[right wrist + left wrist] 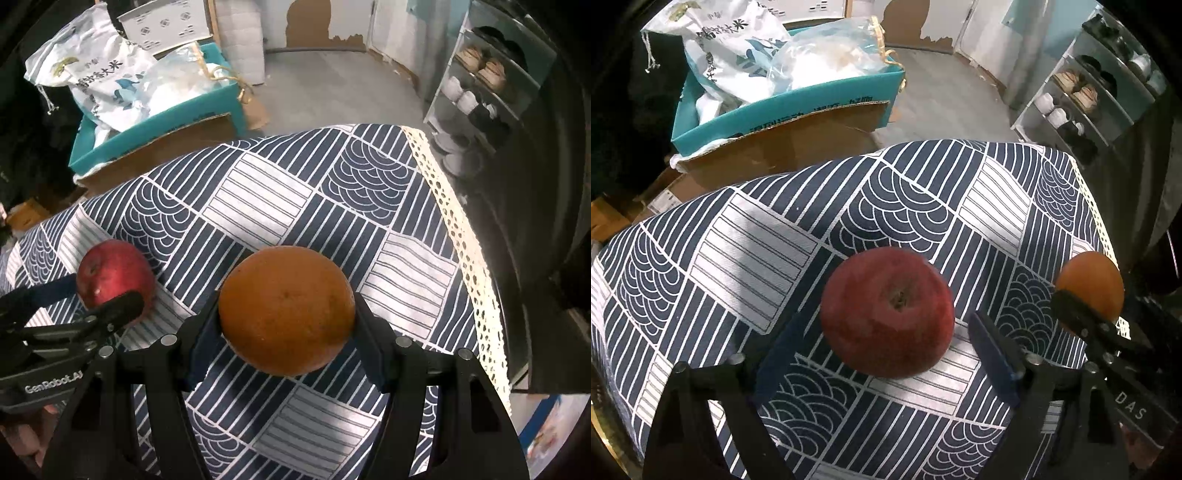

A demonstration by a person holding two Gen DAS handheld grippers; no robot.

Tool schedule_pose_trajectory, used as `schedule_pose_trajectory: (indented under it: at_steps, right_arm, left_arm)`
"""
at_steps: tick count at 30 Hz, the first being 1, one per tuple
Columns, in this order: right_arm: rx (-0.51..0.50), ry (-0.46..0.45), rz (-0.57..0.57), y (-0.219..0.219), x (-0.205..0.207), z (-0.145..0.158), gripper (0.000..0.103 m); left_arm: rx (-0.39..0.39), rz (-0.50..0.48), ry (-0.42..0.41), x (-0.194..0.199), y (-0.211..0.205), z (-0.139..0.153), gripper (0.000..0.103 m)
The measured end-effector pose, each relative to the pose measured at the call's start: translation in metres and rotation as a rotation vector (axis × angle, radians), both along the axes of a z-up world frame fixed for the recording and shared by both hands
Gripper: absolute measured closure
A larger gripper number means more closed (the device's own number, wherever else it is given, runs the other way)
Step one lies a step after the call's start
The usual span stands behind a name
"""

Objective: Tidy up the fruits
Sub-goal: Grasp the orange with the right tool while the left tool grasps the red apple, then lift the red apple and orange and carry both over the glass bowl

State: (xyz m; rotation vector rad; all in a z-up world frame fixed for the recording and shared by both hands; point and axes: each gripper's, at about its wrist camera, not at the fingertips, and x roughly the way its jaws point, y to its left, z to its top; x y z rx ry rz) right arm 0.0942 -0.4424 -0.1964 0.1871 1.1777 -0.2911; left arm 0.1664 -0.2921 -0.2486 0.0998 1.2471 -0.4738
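red apple sits between the spread left gripper; right gripper clamps orange, underside hidden.

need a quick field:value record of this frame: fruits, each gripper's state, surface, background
apple: red apple, on the tablecloth, between the jaws of the left gripper
left state: jaws open, a gap shows on the right side of the apple
orange: orange, between the jaws of the right gripper
right state: jaws shut on the orange, both sides touching
surface: navy and white patterned tablecloth
background: teal box holding white bags; shoe rack
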Motion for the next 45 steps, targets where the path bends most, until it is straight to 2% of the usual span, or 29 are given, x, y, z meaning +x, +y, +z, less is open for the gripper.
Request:
schedule_pose_trajectory:
  at_steps: [3, 9, 16, 23, 45]
  right_arm:
    - [0.007, -0.001, -0.005, -0.001, 0.0, -0.001, 0.037]
    - [0.014, -0.001, 0.003, 0.001, 0.001, -0.001, 0.037]
    - [-0.001, -0.012, 0.024, 0.009, 0.001, 0.005, 0.037]
    - [-0.01, -0.028, 0.058, 0.019, 0.001, 0.012, 0.037]
    - [0.011, -0.112, 0.172, 0.069, -0.014, 0.059, 0.037]
  left_arm:
    - [0.003, -0.002, 0.016, 0.001, -0.001, -0.004, 0.027]
    - [-0.005, -0.02, -0.015, -0.003, -0.001, -0.004, 0.027]
    - [0.028, -0.002, -0.039, -0.01, 0.006, 0.0, 0.027]
    - [0.045, -0.002, -0.1, -0.022, 0.021, 0.016, 0.027]
    - [0.038, 0.07, -0.191, -0.059, 0.098, 0.076, 0.027]
